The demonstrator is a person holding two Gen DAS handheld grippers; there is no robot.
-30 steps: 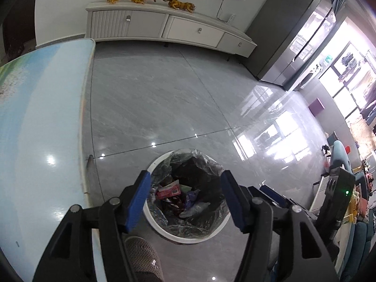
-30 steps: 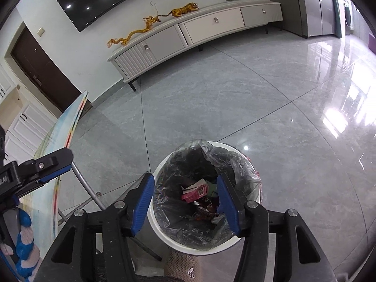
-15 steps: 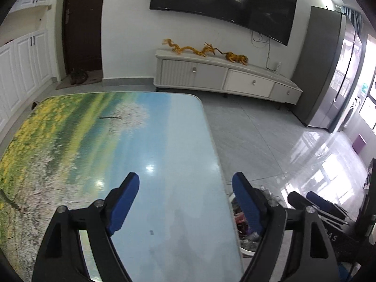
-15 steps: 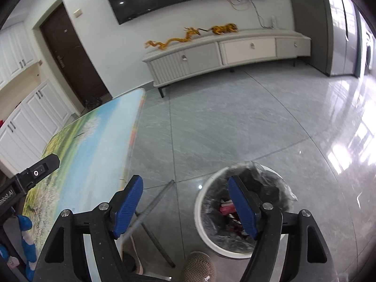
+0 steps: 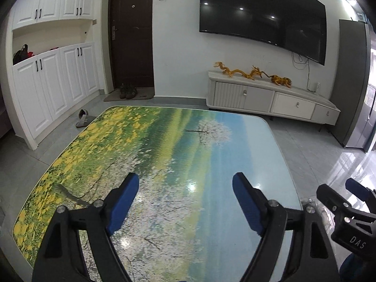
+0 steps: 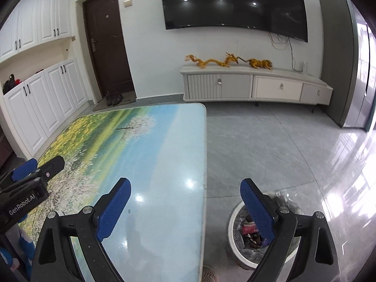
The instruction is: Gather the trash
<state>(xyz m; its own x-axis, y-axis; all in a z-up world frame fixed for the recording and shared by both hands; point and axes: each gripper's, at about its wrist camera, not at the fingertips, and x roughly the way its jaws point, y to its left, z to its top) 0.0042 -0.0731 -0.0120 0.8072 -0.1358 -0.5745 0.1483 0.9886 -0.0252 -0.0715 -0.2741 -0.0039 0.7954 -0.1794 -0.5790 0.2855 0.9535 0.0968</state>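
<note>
My left gripper is open and empty above the table, whose top carries a printed landscape. My right gripper is open and empty over the table's right edge. A white trash bin lined with a clear bag stands on the floor right of the table and holds several pieces of trash, a red packet among them. The right gripper's right finger covers part of the bin. No loose trash shows on the table. The right gripper shows at the right edge of the left wrist view.
A white TV cabinet with golden dragon figures stands against the back wall under a large TV. White cupboards and a dark door are at the left. Shoes and a slipper lie on the grey tiled floor.
Both grippers have swung up and left from over the trash bin to above the table. Both stay open and empty.
</note>
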